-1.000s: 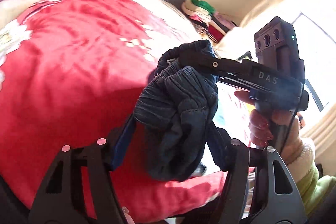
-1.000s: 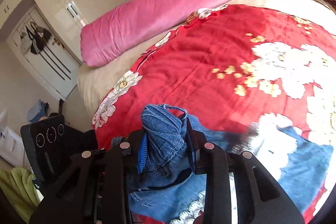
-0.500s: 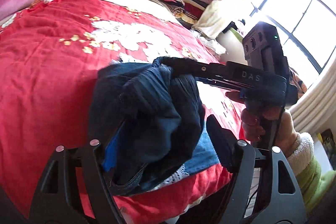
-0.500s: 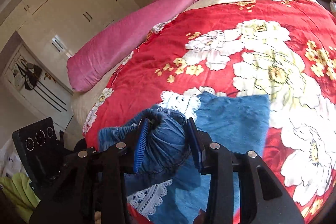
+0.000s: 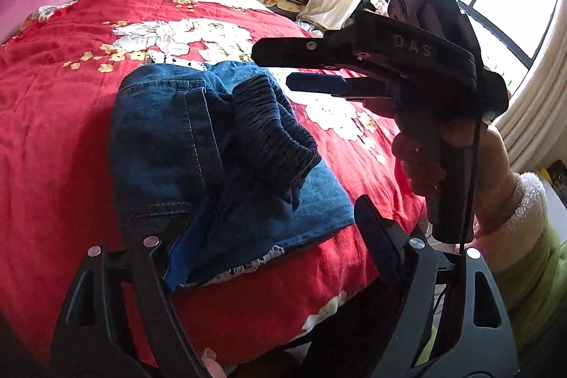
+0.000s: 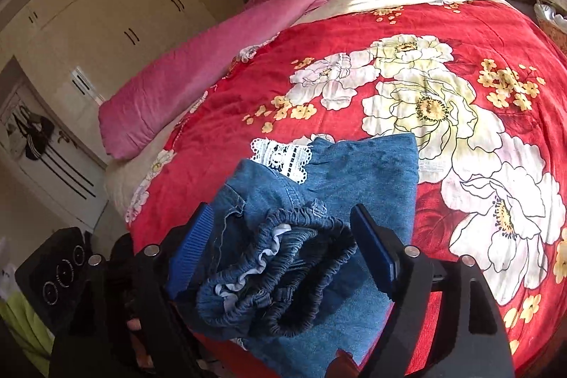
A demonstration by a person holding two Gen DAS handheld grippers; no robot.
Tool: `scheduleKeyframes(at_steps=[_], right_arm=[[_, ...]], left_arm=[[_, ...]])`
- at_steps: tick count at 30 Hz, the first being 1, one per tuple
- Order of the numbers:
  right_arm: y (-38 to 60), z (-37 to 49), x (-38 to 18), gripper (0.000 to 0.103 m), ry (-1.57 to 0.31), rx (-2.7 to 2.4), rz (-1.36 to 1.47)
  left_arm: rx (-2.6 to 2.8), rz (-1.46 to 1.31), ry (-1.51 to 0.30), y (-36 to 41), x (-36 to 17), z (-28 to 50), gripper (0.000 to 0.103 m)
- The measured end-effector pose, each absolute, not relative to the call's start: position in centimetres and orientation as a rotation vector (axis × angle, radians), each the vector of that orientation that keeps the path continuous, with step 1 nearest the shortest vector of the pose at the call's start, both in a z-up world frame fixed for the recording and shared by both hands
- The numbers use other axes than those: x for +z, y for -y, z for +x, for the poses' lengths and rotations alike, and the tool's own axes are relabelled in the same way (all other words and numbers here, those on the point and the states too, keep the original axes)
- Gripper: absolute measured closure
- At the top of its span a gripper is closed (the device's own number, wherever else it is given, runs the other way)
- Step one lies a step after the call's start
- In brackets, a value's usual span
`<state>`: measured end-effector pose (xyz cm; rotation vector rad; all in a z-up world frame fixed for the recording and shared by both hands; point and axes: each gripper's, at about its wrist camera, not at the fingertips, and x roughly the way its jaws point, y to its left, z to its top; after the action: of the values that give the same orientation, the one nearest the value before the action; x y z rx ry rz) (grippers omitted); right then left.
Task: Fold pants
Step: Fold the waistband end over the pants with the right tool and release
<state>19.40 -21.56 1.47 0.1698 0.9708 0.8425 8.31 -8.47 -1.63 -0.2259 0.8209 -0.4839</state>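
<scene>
Main risk: the elastic waistband (image 6: 283,275) is bunched in a loose lump on top of the folded pants (image 5: 170,137), not flat. If either gripper pulls back low, a finger can snag the ruffle and drag the top layer off, undoing the fold. Left gripper (image 5: 280,243) looks worse: its left pad (image 5: 184,247) sits right against the near hem, fabric maybe draped on it, can't tell if it's actually caught. The lump may also spring open by itself, since elastic doesn't hold a crease. Pants lie close to the near edge of the bed (image 5: 53,130), so a tug toward the person could slide them off

Both grippers released, jaws have just been opening. Right gripper (image 6: 283,250) stands wide, waistband lump between its pads but neither pad pressing on it. Left one wide too, nothing clamped

Pants position: just ahead of and under both grippers, resting on the red floral bedspread. From the left gripper, the bulk runs forward and left, waistband ahead at centre. From the right gripper, the flat leg part extends forward and slightly right, white lace trim (image 6: 280,158) beyond the fingertips
</scene>
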Motion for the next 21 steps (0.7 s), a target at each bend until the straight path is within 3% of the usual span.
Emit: scheduleKeyframes(at_steps=[5, 15, 21], right_arm=[[21.8, 19.2, -0.7, 0.024, -1.013, 0.726, 0.004], [23.8, 19.1, -2.9, 0.023, -1.049, 0.676, 0.036], [24.3, 18.5, -1.1, 0.021, -1.003, 0.692, 0.072]], left_arm=[[-0.488, -0.218, -0.841, 8.5, -2.1, 8.1, 0.027], [-0.499, -0.237, -0.85, 8.5, -2.1, 8.1, 0.027], [-0.487, -0.237, -0.85, 8.4, -1.8, 8.0, 0.025]])
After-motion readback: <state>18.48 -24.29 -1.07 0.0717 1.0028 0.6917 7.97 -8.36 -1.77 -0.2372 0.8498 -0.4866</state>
